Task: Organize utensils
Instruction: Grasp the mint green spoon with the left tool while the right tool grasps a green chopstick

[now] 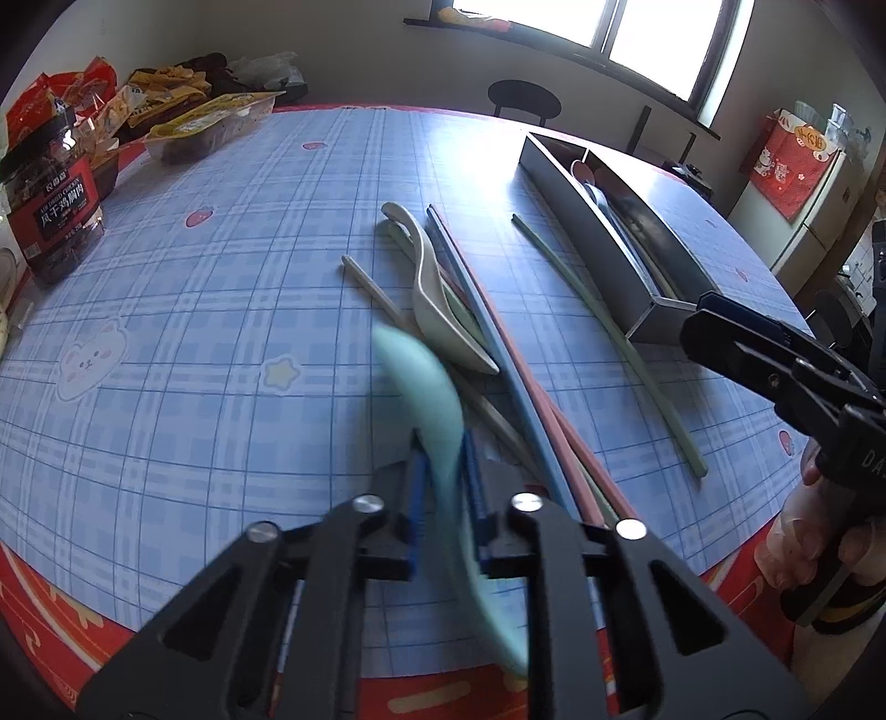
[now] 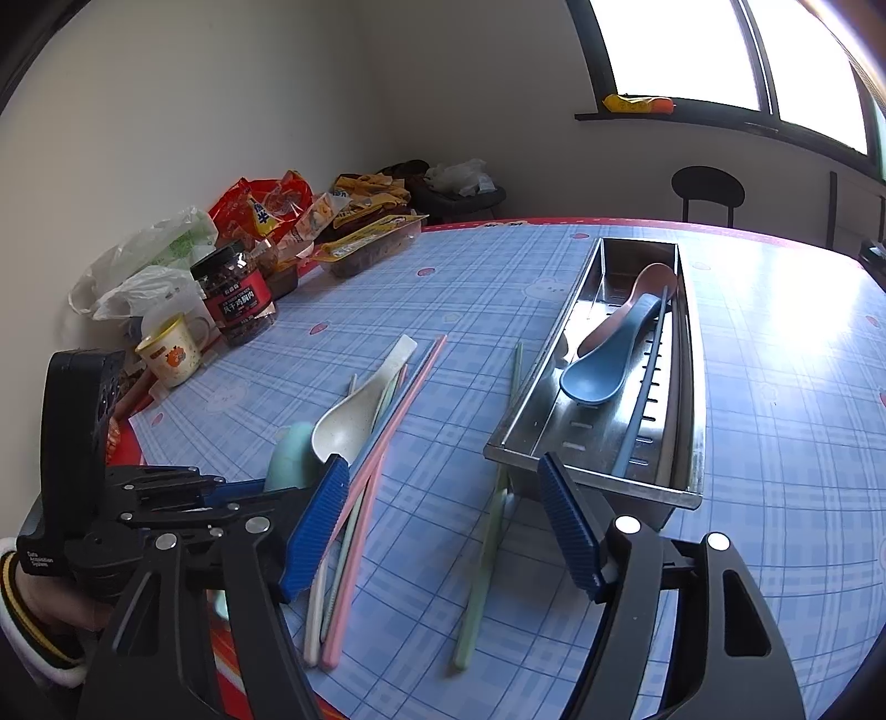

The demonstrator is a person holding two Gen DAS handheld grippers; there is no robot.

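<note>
Holding: left gripper (image 1: 443, 487) is squeezed on the mint spoon (image 1: 426, 387), near edge of the table (image 1: 166, 332).
Feel: light, hard, smooth; may slip, so grip the handle.
Right gripper (image 2: 443, 531): apart, empty, near the metal tray (image 2: 587, 465).

A round bench (image 2: 775, 343) under a blue plaid cloth with a red border stands near a plain pale wall (image 2: 277, 99). Above and behind the bench, a dark-framed window (image 2: 686, 50) lets in hard daylight that glares on the cloth. A dark sill (image 2: 664, 117) runs below the window. A black round-backed chair (image 2: 707, 191) stands behind the bench, under the window. Right of the window stands a white fridge (image 1: 814, 221) with a red cloth on top
</note>
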